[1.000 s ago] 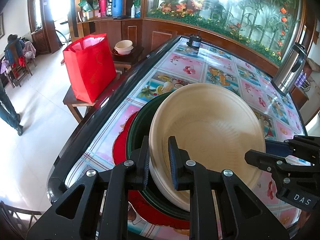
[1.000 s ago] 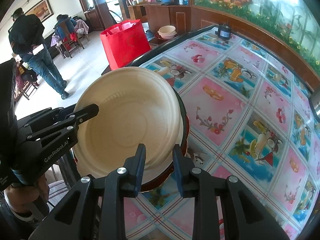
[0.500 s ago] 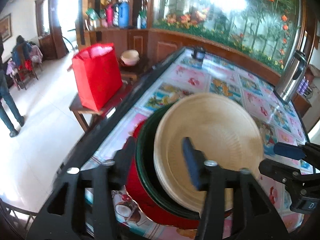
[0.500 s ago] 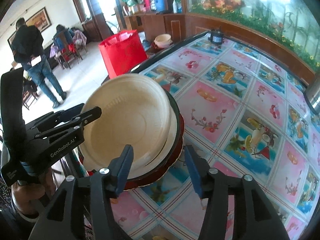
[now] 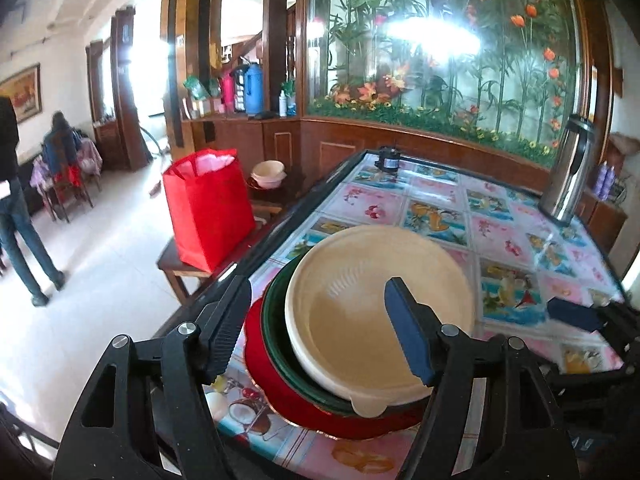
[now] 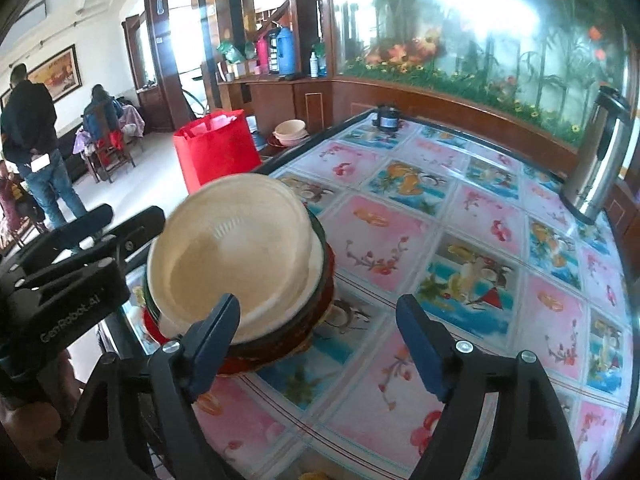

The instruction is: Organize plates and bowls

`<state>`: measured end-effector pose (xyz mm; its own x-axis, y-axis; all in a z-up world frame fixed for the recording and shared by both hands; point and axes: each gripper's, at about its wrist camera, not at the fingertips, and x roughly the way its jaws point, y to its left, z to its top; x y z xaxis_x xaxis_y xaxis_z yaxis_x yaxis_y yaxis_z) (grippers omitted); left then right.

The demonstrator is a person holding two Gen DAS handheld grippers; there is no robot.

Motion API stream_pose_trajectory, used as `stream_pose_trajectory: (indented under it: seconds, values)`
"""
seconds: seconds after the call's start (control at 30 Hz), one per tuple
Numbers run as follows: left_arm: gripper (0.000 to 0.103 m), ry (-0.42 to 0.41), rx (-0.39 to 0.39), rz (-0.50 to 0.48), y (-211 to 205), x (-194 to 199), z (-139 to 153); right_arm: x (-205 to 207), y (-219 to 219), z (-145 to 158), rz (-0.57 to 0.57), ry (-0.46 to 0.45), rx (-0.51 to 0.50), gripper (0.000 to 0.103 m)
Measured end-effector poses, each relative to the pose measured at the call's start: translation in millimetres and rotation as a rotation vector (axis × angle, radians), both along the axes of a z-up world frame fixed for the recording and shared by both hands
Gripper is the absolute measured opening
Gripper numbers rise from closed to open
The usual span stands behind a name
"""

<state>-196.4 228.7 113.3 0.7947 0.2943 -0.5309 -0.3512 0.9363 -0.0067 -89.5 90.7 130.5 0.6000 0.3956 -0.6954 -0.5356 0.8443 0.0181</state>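
Cream bowl (image 5: 372,308) sits nested atop the stacked plates (image 6: 312,320) at the counter (image 6: 460,248) edge. Both grippers, left (image 5: 320,328) and right (image 6: 320,340), have just been opening; jaws apart, nothing gripped.

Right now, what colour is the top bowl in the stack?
The round plastic top bowl is cream, clearest in the left wrist view.

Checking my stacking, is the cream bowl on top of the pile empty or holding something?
Empty. The cream bowl shows only its bare ribbed inside, resting on the green dish.
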Motion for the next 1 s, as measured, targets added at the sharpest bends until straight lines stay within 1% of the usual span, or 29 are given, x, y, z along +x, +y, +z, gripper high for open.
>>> stream_pose_trajectory:
  seconds: [0.07, 0.17, 0.27, 0.33, 0.43, 0.53, 0.67, 0.8, 1.0]
  values:
    - [0.07, 0.005, 0.001, -0.002, -4, -1, -3, -1, -7, -1, -0.034, -0.014, 0.004, 0.081]
    - [0.07, 0.026, -0.034, -0.032, -9, 1, -9, -2, -14, -1, -0.057, -0.019, 0.046, 0.081]
    - [0.07, 0.033, -0.006, -0.021, -15, -2, -11, -9, -15, 0, -0.111, -0.072, 0.027, 0.081]
    - [0.07, 0.029, -0.011, -0.03, -18, -5, -11, -13, -12, 0, -0.088, -0.081, 0.029, 0.081]
    - [0.07, 0.017, -0.041, -0.032, -13, -11, -9, -12, -15, -1, -0.093, -0.068, 0.037, 0.081]
    - [0.07, 0.015, -0.04, -0.02, -10, -13, -9, -13, -19, -1, -0.098, -0.066, 0.053, 0.081]
    - [0.07, 0.022, -0.007, -0.008, -14, -13, -9, -13, -20, 0, -0.104, -0.065, 0.051, 0.081]
    - [0.07, 0.042, 0.006, -0.017, -19, -12, -11, -14, -20, 0, -0.1, -0.062, 0.052, 0.082]
    - [0.07, 0.035, 0.022, -0.022, -21, -13, -11, -13, -22, 1, -0.104, -0.057, 0.043, 0.082]
